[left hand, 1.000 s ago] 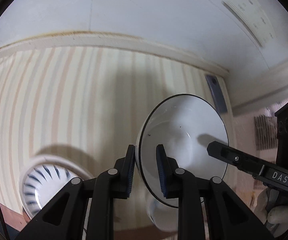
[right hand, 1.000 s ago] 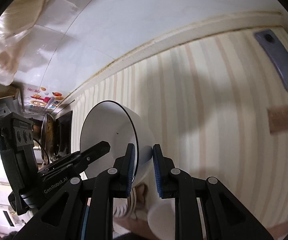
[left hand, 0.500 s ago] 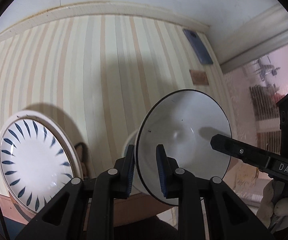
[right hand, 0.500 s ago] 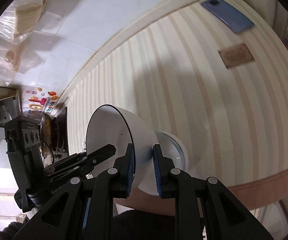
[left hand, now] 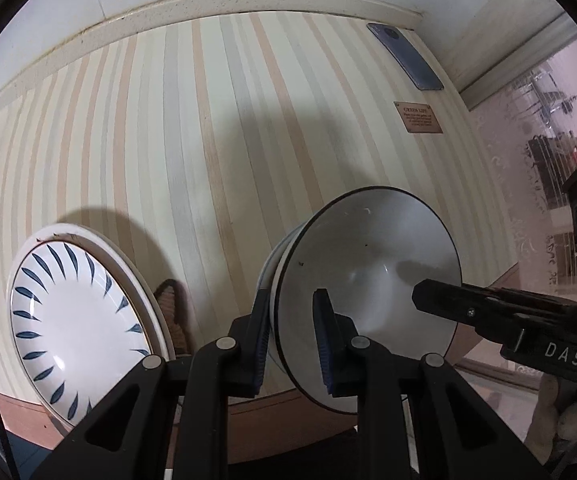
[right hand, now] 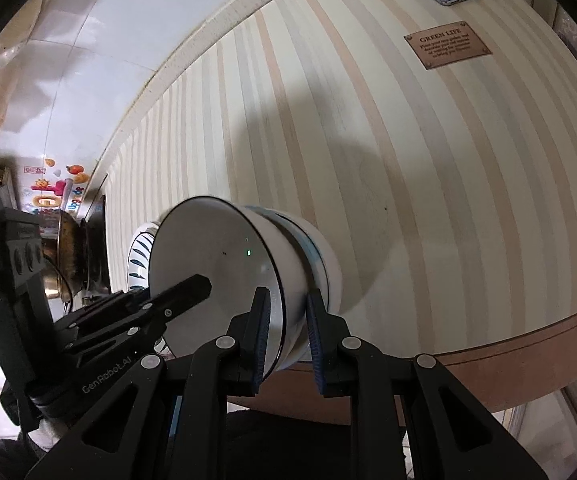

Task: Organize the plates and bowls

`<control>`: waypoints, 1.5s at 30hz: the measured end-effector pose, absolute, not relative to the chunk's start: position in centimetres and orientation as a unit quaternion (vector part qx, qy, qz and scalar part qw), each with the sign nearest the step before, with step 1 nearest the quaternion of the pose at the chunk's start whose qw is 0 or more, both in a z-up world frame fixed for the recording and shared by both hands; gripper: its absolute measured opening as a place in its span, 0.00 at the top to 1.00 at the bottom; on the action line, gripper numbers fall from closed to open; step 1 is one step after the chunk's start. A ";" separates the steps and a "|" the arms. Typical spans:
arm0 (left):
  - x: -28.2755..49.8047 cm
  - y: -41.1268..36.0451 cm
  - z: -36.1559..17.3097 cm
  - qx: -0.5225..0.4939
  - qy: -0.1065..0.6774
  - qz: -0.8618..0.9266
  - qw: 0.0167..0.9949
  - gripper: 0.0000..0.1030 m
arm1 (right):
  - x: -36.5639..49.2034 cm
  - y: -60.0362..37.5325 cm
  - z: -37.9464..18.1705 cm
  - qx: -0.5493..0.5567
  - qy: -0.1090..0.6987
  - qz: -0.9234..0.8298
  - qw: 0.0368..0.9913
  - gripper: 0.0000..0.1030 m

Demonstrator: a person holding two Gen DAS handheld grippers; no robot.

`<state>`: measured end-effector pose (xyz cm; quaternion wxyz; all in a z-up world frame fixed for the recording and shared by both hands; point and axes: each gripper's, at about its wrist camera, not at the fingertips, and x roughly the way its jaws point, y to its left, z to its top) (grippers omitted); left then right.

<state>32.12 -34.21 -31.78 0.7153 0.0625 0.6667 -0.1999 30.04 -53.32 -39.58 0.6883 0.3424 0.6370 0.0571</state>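
Both grippers hold one white bowl with a black rim (left hand: 368, 276) by opposite sides of its rim. My left gripper (left hand: 292, 336) is shut on the rim; my right gripper (right hand: 286, 332) is shut on the other side of the same bowl (right hand: 216, 264). The bowl sits nested in a second bowl with a blue band (right hand: 316, 256) that rests on the striped table (left hand: 208, 140). A white plate with blue leaf marks (left hand: 76, 316) lies to the left in the left wrist view; it shows behind the bowl in the right wrist view (right hand: 138, 256).
A blue phone (left hand: 404, 56) lies at the table's far corner, with a small brown plaque (left hand: 422, 117) nearer. A white tiled wall backs the table. A pot and stove (right hand: 72, 256) stand beyond the table's left end. The table's front edge (right hand: 528, 352) is close.
Both grippers have brought the black-rimmed bowl down from above the table into the blue-banded bowl. The plate and the table's near edge have come into view.
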 end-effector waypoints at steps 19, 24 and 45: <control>31.6 -33.7 -29.7 0.094 0.655 -0.195 0.724 0.81 | 30.0 -52.7 -37.0 0.305 0.648 0.024 0.697 0.71; 31.3 -32.8 -26.1 0.098 0.625 -0.207 0.746 0.71 | 28.9 -51.7 -33.3 0.271 0.635 0.005 0.724 0.49; 31.2 -31.6 -21.8 0.094 0.590 -0.226 0.770 0.21 | 25.5 -51.2 -28.4 0.274 0.610 -0.004 0.744 0.10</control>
